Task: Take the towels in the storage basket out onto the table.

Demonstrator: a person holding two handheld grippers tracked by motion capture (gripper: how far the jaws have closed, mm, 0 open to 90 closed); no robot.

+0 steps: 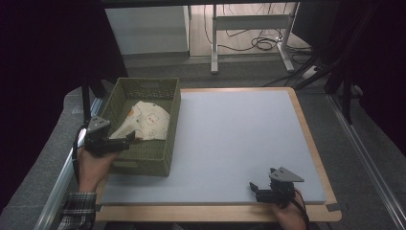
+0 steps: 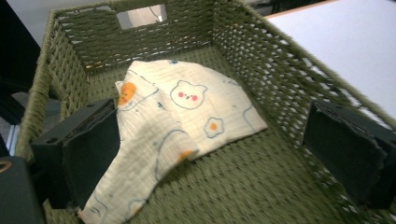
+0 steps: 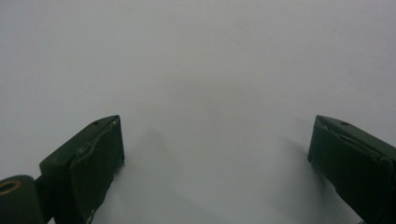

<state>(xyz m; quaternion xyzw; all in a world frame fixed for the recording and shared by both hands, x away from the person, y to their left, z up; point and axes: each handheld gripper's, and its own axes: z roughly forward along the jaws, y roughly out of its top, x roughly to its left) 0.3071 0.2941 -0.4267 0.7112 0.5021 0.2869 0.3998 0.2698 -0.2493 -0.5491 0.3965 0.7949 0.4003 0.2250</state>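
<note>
Counter (image 1: 230,143): a pale grey-blue mat covers most of the top, with a wooden edge showing along the right side and the near side.
Basket (image 1: 153,160): an olive-green woven box with a cut-out handle in its far wall; it sits at the left end of the counter, its near wall close to the counter's near edge.
Cloth (image 1: 146,122): cream fabric printed with small bears and fried eggs, lying folded on the basket floor. In the left gripper view the cloth (image 2: 187,112) spreads across the middle of the floor, and one corner rises toward the near-left side, beside the left-hand finger.
Left gripper (image 1: 112,142): held over the near-left corner of the basket, pointing in toward the cloth, with the person's hand and a checked sleeve behind it.
Left fingers (image 2: 86,149): spread wide, one at each side of the left gripper view, nothing clamped between them. The raised corner of the cloth lies against the inner face of the left-hand finger; whether it truly touches cannot be told.
Right gripper (image 1: 264,188): low over the near-right part of the mat, well apart from the basket.
Right fingers (image 3: 91,158): also wide apart, with bare mat between them and nothing in their hold.
</note>
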